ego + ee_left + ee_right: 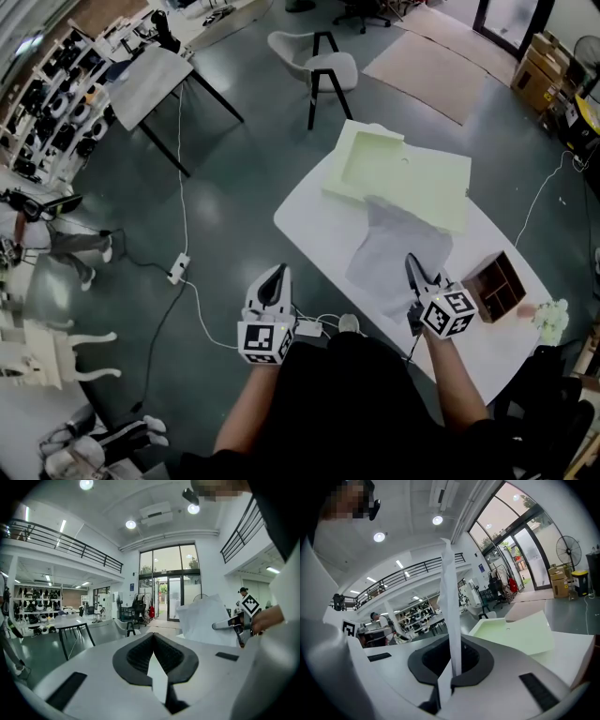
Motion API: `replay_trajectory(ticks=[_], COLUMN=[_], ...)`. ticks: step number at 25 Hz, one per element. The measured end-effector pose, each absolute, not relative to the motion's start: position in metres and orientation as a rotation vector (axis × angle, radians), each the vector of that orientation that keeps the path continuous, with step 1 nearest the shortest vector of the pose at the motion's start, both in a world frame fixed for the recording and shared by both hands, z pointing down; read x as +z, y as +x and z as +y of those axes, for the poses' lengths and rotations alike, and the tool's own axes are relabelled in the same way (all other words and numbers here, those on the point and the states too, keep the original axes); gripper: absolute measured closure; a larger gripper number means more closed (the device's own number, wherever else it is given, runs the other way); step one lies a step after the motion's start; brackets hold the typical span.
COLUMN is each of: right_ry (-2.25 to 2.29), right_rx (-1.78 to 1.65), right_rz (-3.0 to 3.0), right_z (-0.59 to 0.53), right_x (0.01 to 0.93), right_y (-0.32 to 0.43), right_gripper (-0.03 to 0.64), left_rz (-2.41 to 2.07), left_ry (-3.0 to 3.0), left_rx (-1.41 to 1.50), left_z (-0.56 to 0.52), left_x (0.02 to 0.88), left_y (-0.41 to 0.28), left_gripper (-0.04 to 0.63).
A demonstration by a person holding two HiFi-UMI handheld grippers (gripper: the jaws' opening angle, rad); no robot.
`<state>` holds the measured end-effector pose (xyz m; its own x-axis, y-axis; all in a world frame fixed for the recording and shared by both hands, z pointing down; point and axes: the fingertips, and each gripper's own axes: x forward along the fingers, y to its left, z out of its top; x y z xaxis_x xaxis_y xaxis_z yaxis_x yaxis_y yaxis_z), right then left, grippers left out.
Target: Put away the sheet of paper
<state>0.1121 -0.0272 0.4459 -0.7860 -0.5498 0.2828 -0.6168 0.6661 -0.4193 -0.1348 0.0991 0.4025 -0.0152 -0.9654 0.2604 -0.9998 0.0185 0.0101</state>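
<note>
White sheet of paper (394, 246) clamped in right tongs (411, 262), clear of left tongs (277, 274)

Black shirt (366, 412), white claws (278, 270) (410, 261)

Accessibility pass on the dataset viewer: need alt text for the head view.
The right tongs pinch a sheet of paper, holding it up over a white table; the left tongs are shut and empty, off the table's near edge. A pale green open box and a small wooden organizer sit on the table.
</note>
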Motion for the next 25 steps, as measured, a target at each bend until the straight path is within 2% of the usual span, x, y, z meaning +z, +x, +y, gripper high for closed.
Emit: replay_trajectory(ticks=[17, 25], right_ry=[1.185, 1.317], right_rx=[0.862, 0.903], right_rz=[-2.65, -2.598], right_z=[-0.069, -0.116], right_x=[0.453, 0.459], right_y=[0.144, 0.138], right_gripper=[0.618, 0.618], left_rz=[-1.98, -1.837], left_ry=[2.181, 2.259], left_rx=[0.237, 0.213], left_z=[0.043, -0.018], left_x=[0.404, 0.422], left_y=[-0.121, -0.126], left_gripper=[0.594, 0.592])
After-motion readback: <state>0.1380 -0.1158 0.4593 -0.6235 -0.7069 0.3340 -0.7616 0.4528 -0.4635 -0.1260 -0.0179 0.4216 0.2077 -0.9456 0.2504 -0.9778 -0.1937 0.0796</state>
